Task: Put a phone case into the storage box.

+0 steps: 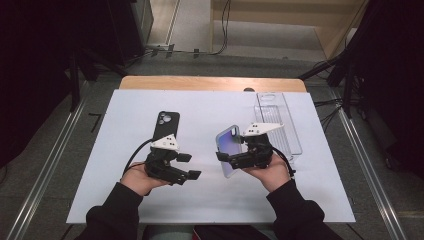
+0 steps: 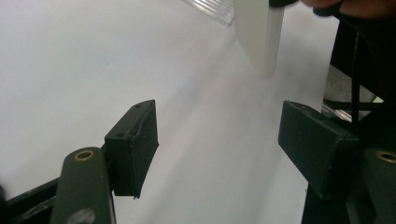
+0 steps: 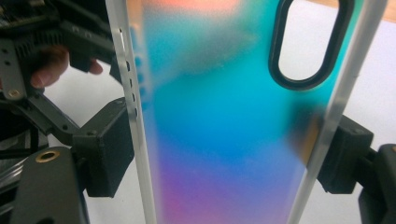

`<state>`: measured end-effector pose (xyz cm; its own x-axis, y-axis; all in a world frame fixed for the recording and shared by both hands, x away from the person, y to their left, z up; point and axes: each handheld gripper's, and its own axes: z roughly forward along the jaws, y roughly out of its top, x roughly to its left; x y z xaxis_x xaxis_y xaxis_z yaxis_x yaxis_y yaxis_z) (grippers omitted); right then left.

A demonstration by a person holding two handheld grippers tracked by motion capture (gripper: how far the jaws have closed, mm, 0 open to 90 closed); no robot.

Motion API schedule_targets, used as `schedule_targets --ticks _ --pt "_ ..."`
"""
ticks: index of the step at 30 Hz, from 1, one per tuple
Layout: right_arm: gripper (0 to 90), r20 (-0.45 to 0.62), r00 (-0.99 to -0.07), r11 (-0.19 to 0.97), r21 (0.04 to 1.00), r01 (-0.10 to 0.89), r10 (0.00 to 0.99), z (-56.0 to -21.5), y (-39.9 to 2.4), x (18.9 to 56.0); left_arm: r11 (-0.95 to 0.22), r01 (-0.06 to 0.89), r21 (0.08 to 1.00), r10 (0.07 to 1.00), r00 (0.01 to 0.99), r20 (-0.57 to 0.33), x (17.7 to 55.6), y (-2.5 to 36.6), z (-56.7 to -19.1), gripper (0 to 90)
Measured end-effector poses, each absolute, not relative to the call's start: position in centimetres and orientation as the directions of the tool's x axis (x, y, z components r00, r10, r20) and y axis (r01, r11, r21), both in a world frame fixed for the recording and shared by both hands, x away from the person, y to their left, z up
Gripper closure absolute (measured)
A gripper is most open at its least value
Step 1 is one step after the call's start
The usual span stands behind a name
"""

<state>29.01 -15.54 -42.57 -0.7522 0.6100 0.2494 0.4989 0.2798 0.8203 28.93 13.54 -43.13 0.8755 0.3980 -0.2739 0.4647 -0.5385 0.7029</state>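
1. White sheet [image 1: 125, 165] over a wooden table, seen from above; two forearms in dark sleeves entering from the bottom edge, each hand w/ a two-jaw gripper.
2. Right gripper [image 1: 223, 156] clamped across an iridescent phone case [image 1: 229, 146], held up off the sheet, roughly upright, between the two grippers; jaws pressing its frosted side rails.
3. Left gripper [image 1: 189, 166] wide apart, nothing between the jaws; hovering low, aimed toward the case, not touching it.
4. Black phone [image 1: 167, 126] lying back-up on the sheet just beyond the left gripper; clear tray [image 1: 280, 117] at the far right, partly behind the right gripper.
5. Risks, as a judgement: hold is on thin rails only, so a squeeze could flex the case & let it pop out; a nudge from the left gripper could twist it in the jaws; drop would land on the sheet.
6. Right gripper view: blue-to-pink gradient, oval camera cut-out [image 3: 310, 44], small side holes; none of that readable from above.
7. Left gripper view: case edge [image 2: 261, 35] pale & blurred at top, prob. the bottom corner.
8. High view alone gives phone & tray layout.
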Motion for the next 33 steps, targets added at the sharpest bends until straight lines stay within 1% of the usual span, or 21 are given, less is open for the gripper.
schedule_targets --ticks 9,12,14,23,33 --pt "17.2 0.268 -0.742 0.27 0.813 0.516 0.614 -41.9 -16.5 29.1 -0.521 0.489 0.7 0.392 0.865 -0.312 29.0 14.9 -44.7 28.8" --pt "17.2 0.267 -0.738 0.269 0.811 0.519 0.62 -41.7 -16.8 29.2 -0.533 0.495 0.686 0.407 0.861 -0.306 28.9 15.3 -45.1 28.8" --pt "17.2 0.265 -0.733 0.267 0.811 0.521 0.626 -41.5 -17.1 29.2 -0.524 0.506 0.685 0.412 0.855 -0.316 28.8 15.6 -45.3 28.8" --pt "17.3 0.269 -0.7 0.236 0.812 0.535 0.662 -40.6 -18.8 29.6 -0.517 0.535 0.668 0.457 0.833 -0.312 28.0 16.9 -45.8 28.9" --pt "17.3 0.274 -0.654 0.176 0.825 0.536 0.705 -39.5 -20.7 30.1 -0.474 0.57 0.671 0.521 0.796 -0.308 27.5 18.2 -46.0 28.9"
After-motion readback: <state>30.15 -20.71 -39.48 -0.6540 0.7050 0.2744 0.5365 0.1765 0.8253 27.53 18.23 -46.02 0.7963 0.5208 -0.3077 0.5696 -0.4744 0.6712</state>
